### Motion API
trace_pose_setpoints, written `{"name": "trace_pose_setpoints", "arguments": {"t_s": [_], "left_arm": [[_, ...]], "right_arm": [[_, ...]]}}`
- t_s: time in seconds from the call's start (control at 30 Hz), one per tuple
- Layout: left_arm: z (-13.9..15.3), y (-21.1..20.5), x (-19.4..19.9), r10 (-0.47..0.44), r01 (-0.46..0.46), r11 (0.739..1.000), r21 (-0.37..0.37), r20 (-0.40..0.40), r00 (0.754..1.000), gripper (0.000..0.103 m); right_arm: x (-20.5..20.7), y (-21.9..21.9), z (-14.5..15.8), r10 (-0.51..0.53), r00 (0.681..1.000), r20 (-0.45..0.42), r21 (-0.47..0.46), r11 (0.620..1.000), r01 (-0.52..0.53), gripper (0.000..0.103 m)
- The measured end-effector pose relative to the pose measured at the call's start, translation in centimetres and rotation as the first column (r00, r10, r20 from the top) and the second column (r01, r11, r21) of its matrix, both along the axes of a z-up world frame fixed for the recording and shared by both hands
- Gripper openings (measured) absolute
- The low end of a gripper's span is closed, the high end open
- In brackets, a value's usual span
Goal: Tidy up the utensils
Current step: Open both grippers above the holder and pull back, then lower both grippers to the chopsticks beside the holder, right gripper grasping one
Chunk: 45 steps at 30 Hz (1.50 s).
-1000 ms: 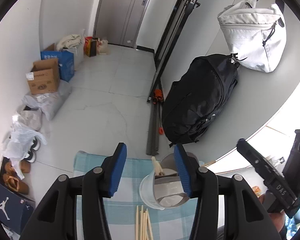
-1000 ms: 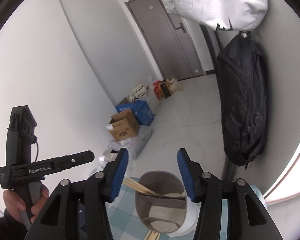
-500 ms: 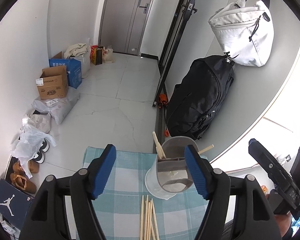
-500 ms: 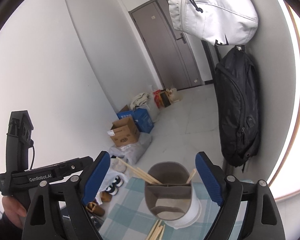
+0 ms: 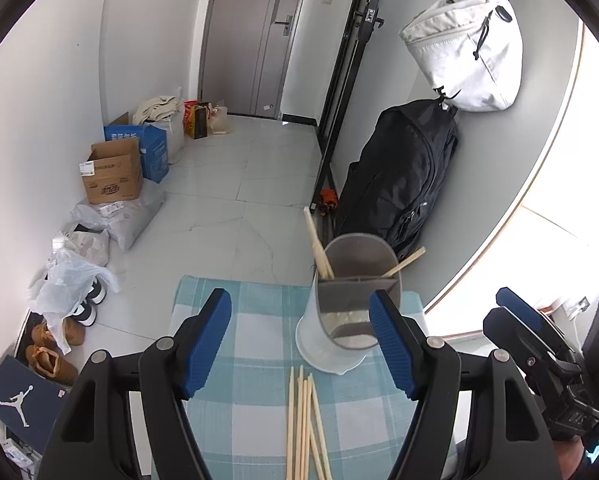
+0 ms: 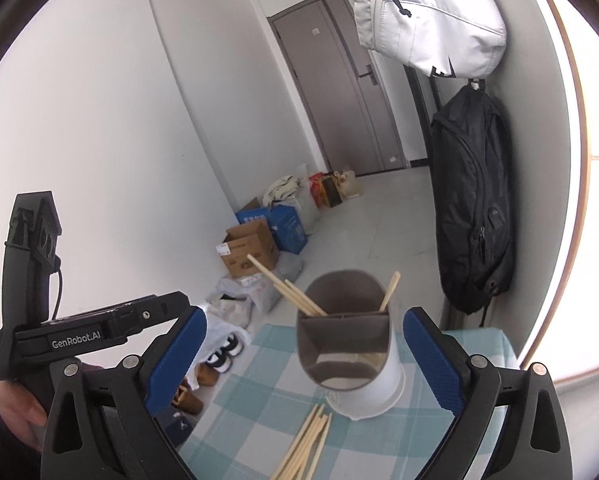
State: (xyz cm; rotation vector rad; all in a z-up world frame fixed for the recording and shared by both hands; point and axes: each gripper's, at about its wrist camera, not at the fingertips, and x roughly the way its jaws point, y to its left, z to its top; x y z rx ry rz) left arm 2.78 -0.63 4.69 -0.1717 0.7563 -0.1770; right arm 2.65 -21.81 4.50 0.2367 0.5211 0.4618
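A grey-and-white utensil holder (image 5: pixel 349 306) stands upright near the far edge of the checked tablecloth (image 5: pixel 255 408); it also shows in the right wrist view (image 6: pixel 349 344). A few chopsticks (image 5: pixel 319 246) lean in its rear compartment, also seen in the right wrist view (image 6: pixel 285 288). Several loose chopsticks (image 5: pixel 305 424) lie on the cloth in front of it, and show in the right wrist view (image 6: pixel 305 446). My left gripper (image 5: pixel 299 346) is open and empty, above the loose chopsticks. My right gripper (image 6: pixel 301 364) is open and empty, in front of the holder.
The small table ends just behind the holder. Beyond are a tiled floor, cardboard boxes (image 5: pixel 113 174), bags and shoes (image 5: pixel 53 344) at the left, and a black backpack (image 5: pixel 399 178) and a white bag (image 5: pixel 469 68) on the right wall.
Both grippers have opened wide and drawn back from the holder. The holder now stands free on the cloth, and more of the loose chopsticks show.
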Motion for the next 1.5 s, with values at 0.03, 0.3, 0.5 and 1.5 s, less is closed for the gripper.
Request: {"name": "trace_pose_setpoints", "arguments": {"t_s": [0.03, 0.3, 0.5, 1.5], "left_arm": [[-0.3, 0.0, -0.2, -0.002, 0.002, 1.0, 0.003, 0.001, 1.0, 0.067], [-3.2, 0.3, -1.4, -0.002, 0.002, 1.0, -0.011, -0.021, 1.0, 0.069], [-5.1, 0.3, -1.5, 0.002, -0.002, 1.0, -0.006, -0.04, 0.999, 0.07], [-12.3, 5.5, 1.5, 0.098, -0.122, 0.99, -0.073, -0.279, 0.955, 0.071]], "right_arm": [[-0.3, 0.1, -0.3, 0.005, 1.0, -0.002, -0.004, 1.0, -0.005, 0.1], [-1.8, 0.9, -3.2, 0.009, 1.0, -0.025, -0.05, 0.999, -0.01, 0.1], [-2.3, 1.4, -5.6, 0.02, 0.997, -0.068, -0.059, 0.998, -0.024, 0.1], [4.7, 10.1, -20.0, 0.022, 0.85, -0.527, -0.374, 0.892, -0.255, 0.029]]}}
